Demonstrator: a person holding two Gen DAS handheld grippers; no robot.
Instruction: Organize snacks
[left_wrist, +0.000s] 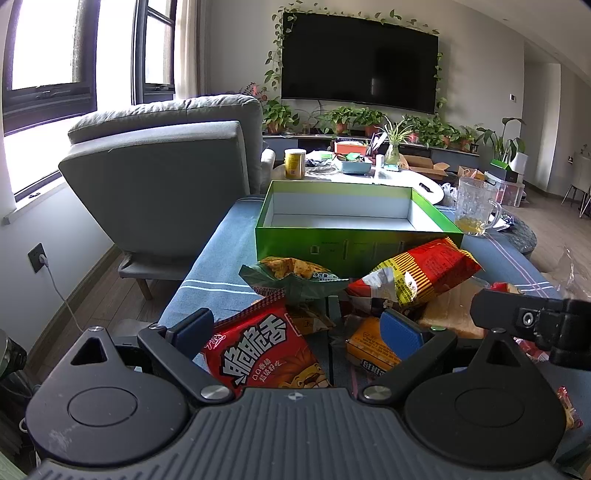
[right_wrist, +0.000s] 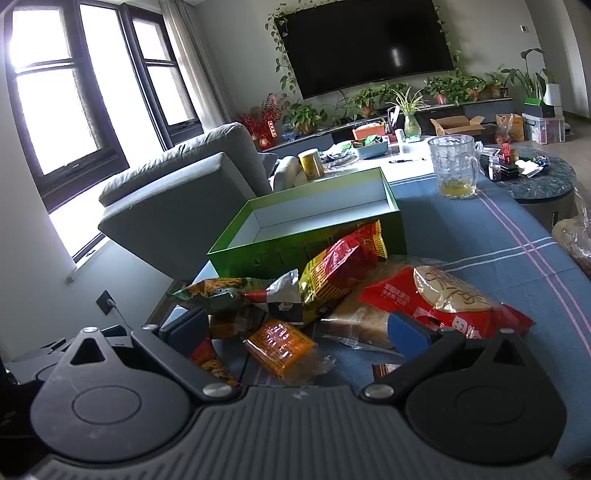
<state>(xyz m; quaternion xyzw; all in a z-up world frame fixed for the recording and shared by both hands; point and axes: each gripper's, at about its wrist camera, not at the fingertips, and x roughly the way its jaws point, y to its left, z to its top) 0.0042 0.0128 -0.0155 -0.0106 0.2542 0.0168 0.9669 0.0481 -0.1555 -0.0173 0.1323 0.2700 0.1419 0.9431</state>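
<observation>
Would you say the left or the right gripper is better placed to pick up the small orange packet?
Probably the right gripper: its open jaws frame the orange packet squarely. The left gripper is centred instead on the red lion bag, with the packet beside its right finger.

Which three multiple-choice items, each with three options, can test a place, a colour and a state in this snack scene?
1. Where is the glass mug?
A. inside the box
B. on the blue cloth, to the right of the box
C. on the armchair

2. What colour is the outside of the box?
A. green
B. red
C. black

3. What is in the box now?
A. all the snacks
B. one red bag
C. nothing visible

Answers:
1 B, the mug stands on the cloth beside the box.
2 A, its outer walls are green.
3 C, only its white inside shows; the snacks lie in front of it.
</observation>
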